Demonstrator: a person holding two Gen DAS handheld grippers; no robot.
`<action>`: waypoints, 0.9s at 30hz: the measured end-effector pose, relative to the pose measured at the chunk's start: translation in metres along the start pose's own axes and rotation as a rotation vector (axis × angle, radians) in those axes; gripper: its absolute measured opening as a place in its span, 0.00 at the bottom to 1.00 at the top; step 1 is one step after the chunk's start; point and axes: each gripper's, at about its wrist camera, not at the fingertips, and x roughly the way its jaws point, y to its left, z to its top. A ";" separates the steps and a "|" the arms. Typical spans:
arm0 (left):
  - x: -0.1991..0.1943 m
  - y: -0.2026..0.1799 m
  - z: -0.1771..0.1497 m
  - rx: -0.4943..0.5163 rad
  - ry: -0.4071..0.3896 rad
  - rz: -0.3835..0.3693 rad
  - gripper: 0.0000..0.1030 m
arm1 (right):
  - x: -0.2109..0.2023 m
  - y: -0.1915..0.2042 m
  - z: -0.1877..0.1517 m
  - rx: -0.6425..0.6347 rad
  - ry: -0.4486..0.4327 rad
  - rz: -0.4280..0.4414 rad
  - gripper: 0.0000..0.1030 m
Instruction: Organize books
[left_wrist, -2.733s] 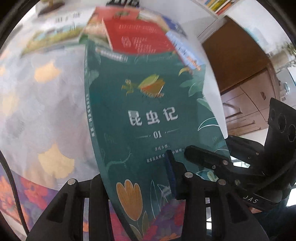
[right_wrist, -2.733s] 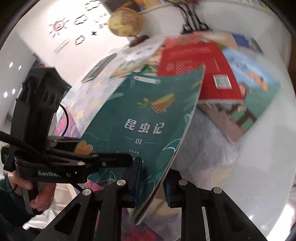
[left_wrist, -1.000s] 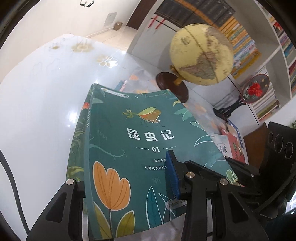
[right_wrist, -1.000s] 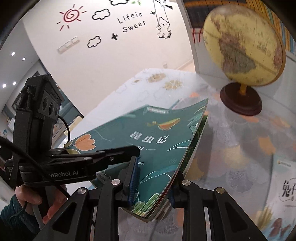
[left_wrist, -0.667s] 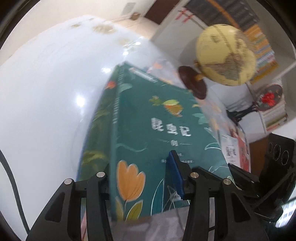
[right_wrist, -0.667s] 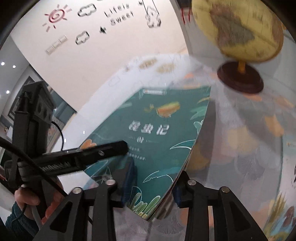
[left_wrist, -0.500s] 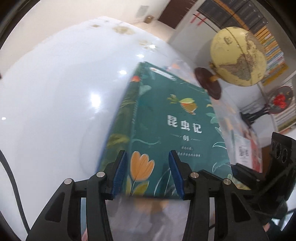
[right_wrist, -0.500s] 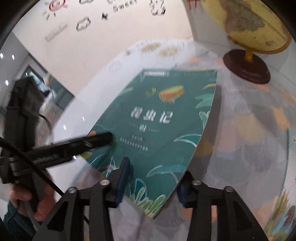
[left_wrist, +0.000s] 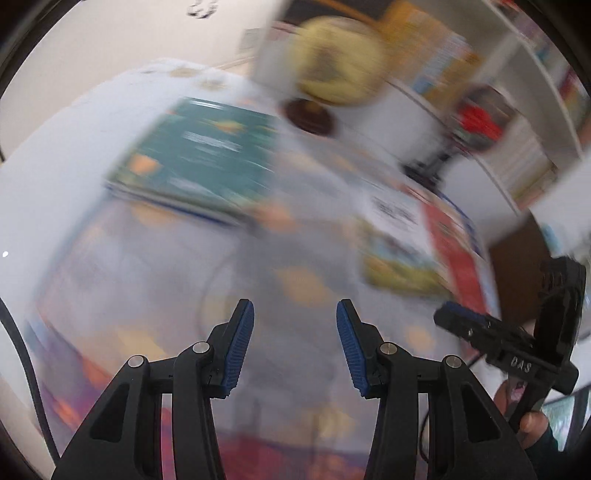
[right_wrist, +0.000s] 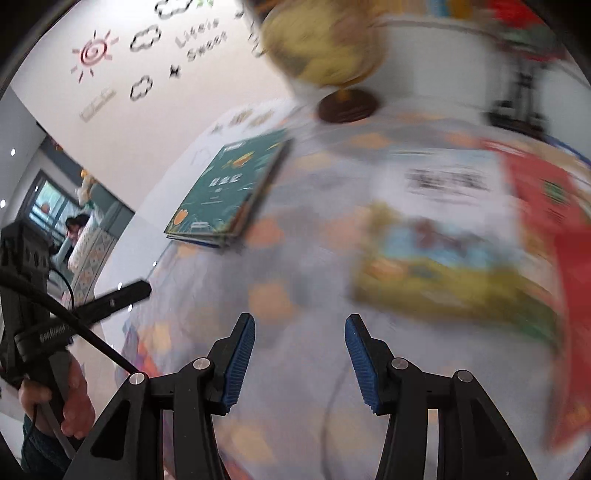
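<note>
The green book (left_wrist: 199, 158) (right_wrist: 225, 195) lies flat on top of a small stack at the far left of the table, close to the globe's base. My left gripper (left_wrist: 295, 314) is open above the patterned tablecloth, nothing between its blue pads. My right gripper (right_wrist: 299, 325) is open too, over bare cloth. Both hang well back from the green stack. To the right lie loose books: a yellow-and-blue picture book (left_wrist: 402, 266) (right_wrist: 454, 258) and a red book (left_wrist: 454, 251) (right_wrist: 554, 206). Both views are motion-blurred.
A yellow globe (left_wrist: 340, 70) (right_wrist: 325, 48) on a dark wooden base stands at the back of the table. Bookshelves (left_wrist: 517, 92) fill the wall behind. A hand (right_wrist: 70, 398) grips the other gripper's handle at the left edge of the right wrist view.
Both grippers opened, let go of the green book and pulled back from it toward the right. The book now rests on the stack, farther away in both views.
</note>
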 end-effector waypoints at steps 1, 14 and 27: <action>-0.003 -0.022 -0.014 0.011 -0.002 -0.021 0.43 | -0.021 -0.012 -0.012 0.004 -0.019 -0.007 0.49; -0.011 -0.263 -0.114 0.137 0.037 -0.205 0.46 | -0.274 -0.178 -0.167 0.106 -0.255 -0.141 0.53; 0.099 -0.317 -0.080 0.111 0.092 -0.165 0.65 | -0.264 -0.285 -0.156 0.145 -0.175 -0.194 0.61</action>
